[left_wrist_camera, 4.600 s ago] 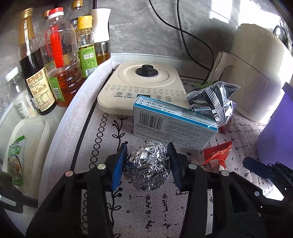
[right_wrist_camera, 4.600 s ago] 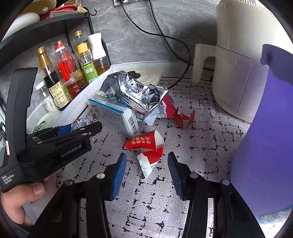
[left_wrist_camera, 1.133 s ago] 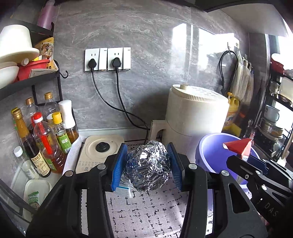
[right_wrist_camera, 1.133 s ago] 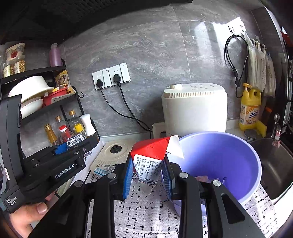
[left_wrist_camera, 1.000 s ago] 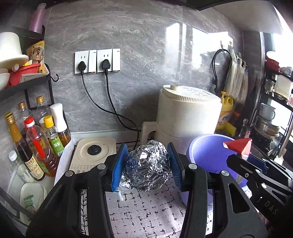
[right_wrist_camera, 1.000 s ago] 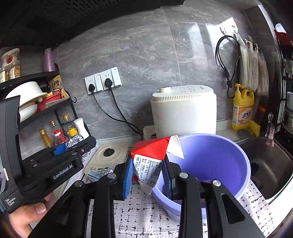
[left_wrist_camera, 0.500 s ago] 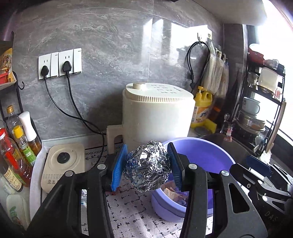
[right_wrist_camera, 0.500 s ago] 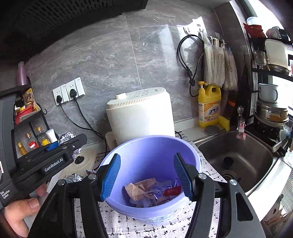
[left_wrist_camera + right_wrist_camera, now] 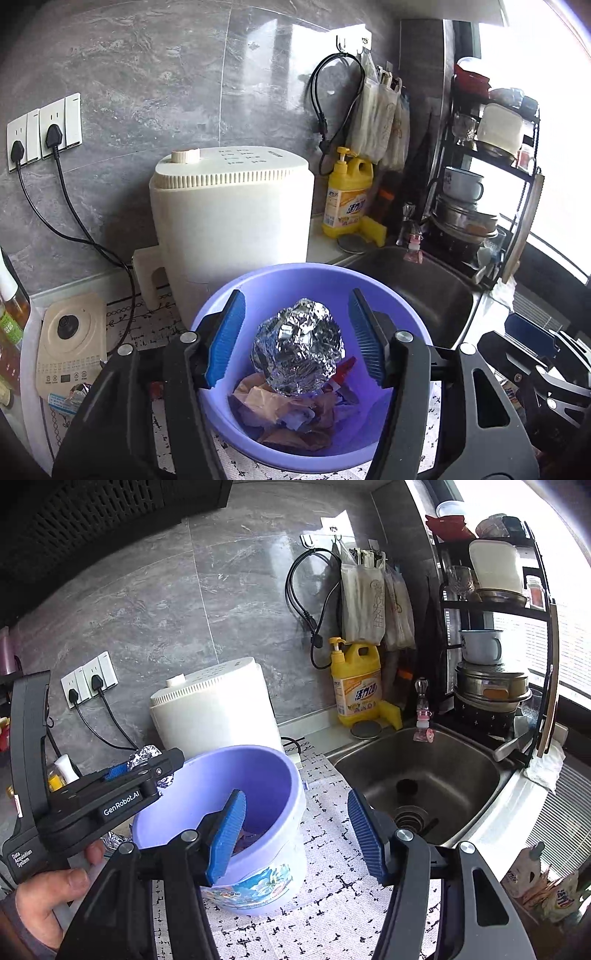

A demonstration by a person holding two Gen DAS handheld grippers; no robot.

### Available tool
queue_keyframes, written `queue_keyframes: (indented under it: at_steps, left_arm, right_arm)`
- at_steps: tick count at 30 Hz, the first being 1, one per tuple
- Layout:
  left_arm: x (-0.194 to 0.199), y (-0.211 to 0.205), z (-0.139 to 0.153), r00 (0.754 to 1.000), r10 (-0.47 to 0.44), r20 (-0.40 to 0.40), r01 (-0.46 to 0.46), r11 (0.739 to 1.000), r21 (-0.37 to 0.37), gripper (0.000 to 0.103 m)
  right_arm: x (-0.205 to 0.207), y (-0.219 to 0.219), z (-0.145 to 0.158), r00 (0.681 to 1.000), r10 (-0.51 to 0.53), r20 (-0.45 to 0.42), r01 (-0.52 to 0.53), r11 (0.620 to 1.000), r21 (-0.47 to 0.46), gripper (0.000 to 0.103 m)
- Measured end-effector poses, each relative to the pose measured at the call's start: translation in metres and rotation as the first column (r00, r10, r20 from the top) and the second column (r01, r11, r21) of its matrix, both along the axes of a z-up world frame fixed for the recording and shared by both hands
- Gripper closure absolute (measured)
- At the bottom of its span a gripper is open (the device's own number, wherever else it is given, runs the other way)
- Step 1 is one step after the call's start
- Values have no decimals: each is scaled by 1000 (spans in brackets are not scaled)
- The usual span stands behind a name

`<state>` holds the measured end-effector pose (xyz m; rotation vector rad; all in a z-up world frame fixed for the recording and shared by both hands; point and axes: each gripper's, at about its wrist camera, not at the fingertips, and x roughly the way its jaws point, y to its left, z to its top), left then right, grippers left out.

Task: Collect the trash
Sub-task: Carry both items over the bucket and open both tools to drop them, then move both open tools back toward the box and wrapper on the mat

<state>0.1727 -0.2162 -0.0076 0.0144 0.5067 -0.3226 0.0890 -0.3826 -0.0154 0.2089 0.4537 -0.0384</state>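
Note:
My left gripper [image 9: 295, 336] is open above the purple bucket [image 9: 236, 291]. The crumpled foil ball [image 9: 298, 346] is between the parted jaws, touching neither pad, over the paper and wrapper trash [image 9: 291, 413] in the bucket. In the right wrist view the foil ball [image 9: 146, 755] shows by the left gripper's tip at the bucket [image 9: 266, 849] rim. My right gripper [image 9: 295, 829] is open and empty, in front of the bucket and a little to its right.
A white appliance [image 9: 229, 214] stands behind the bucket, with a yellow detergent bottle [image 9: 345, 199] and the steel sink [image 9: 417, 775] to the right. A cream cooker [image 9: 70, 339] and leftover trash [image 9: 70, 395] lie at left on the patterned mat [image 9: 332, 915].
My left gripper moved right over the bucket and opened, letting go of the foil ball. My right gripper, which dropped the red carton earlier, shifted right toward the sink.

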Motion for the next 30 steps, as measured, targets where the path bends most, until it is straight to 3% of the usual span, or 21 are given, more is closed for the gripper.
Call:
queue_keyframes:
  at_steps: [1, 4, 7, 15, 23, 30]
  left_arm:
    - [-2, -1, 1, 1000, 3, 13, -3, 1000, 2, 20]
    - [-5, -1, 1, 1000, 12, 20, -12, 1000, 6, 9]
    - [-7, 7, 0, 999, 38, 16, -38, 999, 18, 8]
    - [-19, 57, 2, 985, 171, 18, -171, 985, 26, 6]
    - [-41, 116, 1, 949, 315, 18, -315, 948, 37, 6]
    - [-60, 157, -6, 912, 411, 4, -411, 910, 48, 6]
  right_arm:
    - [-2, -1, -1, 1000, -6, -2, 6, 1000, -1, 46]
    - [-4, -4, -1, 1000, -24, -7, 24, 1000, 0, 46]
    - [-4, -3, -1, 1000, -25, -9, 25, 1000, 1, 44]
    - [6, 30, -1, 998, 67, 3, -67, 998, 0, 27]
    - [14, 81, -2, 978, 207, 13, -207, 978, -3, 16]
    - [13, 122, -7, 950, 313, 5, -313, 950, -6, 16]
